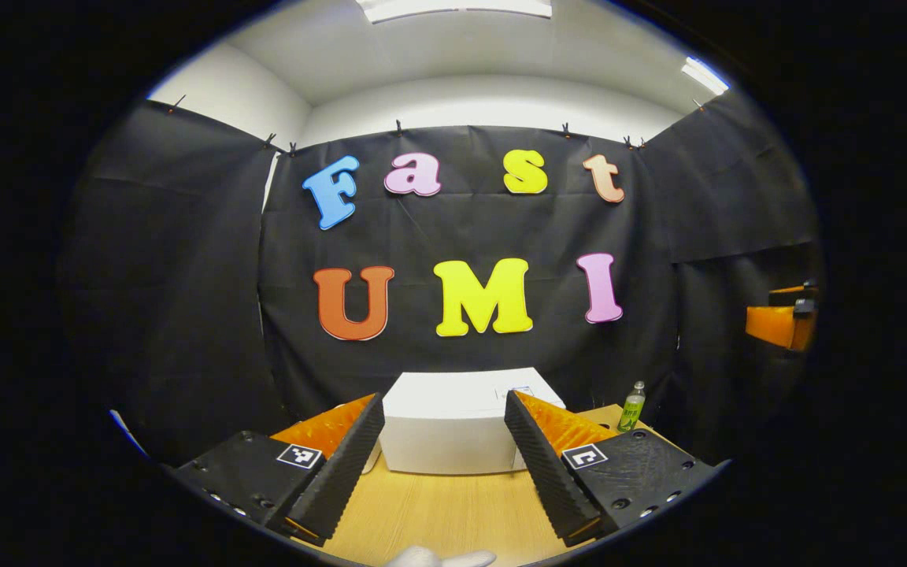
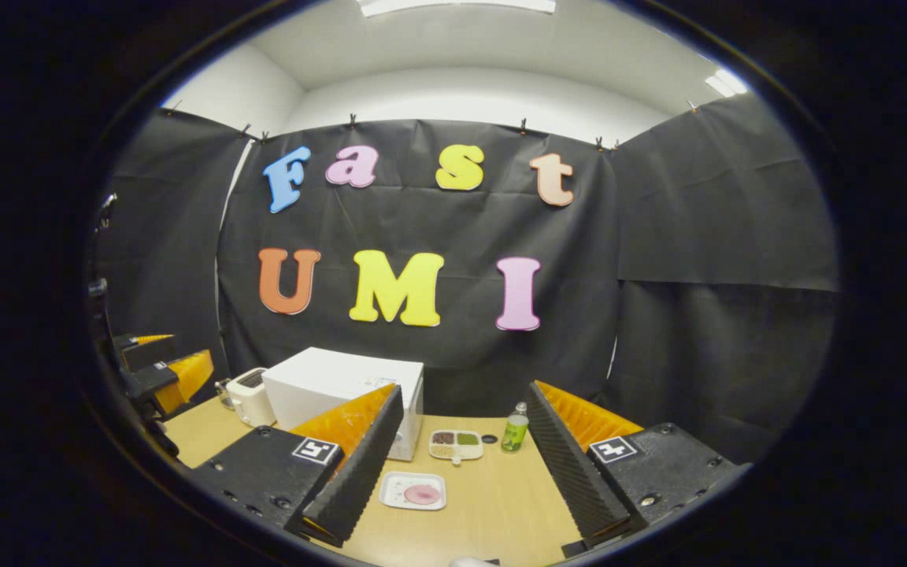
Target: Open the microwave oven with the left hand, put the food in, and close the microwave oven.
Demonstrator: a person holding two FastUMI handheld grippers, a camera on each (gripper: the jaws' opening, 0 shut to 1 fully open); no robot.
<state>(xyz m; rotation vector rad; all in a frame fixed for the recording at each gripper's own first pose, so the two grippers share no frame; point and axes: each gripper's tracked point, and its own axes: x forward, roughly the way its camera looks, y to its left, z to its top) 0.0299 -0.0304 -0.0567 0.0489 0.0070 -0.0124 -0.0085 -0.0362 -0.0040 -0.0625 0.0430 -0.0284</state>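
Right gripper view, left to right: the left gripper (image 2: 158, 370) sits at the far left edge, above the worktop (image 2: 493, 496). A white toaster (image 2: 247, 396) stands just beside the white microwave (image 2: 335, 386), at the worktop's back left. The microwave's long side runs across the worktop, door shut; its front can't be made out from here. A white plate (image 2: 412, 490) holds a pink round food item (image 2: 422, 494), lying near the microwave's right corner. Behind it a divided tray (image 2: 456, 445) holds dark, green and pale fillings. A green bottle (image 2: 514, 429) stands upright just right of the tray. Right gripper (image 2: 461, 465) jaws are spread apart, holding nothing.

Left gripper view: left gripper (image 1: 444, 457) jaws spread wide, empty, microwave (image 1: 453, 429) framed between them, bottle (image 1: 631, 407) to the right.
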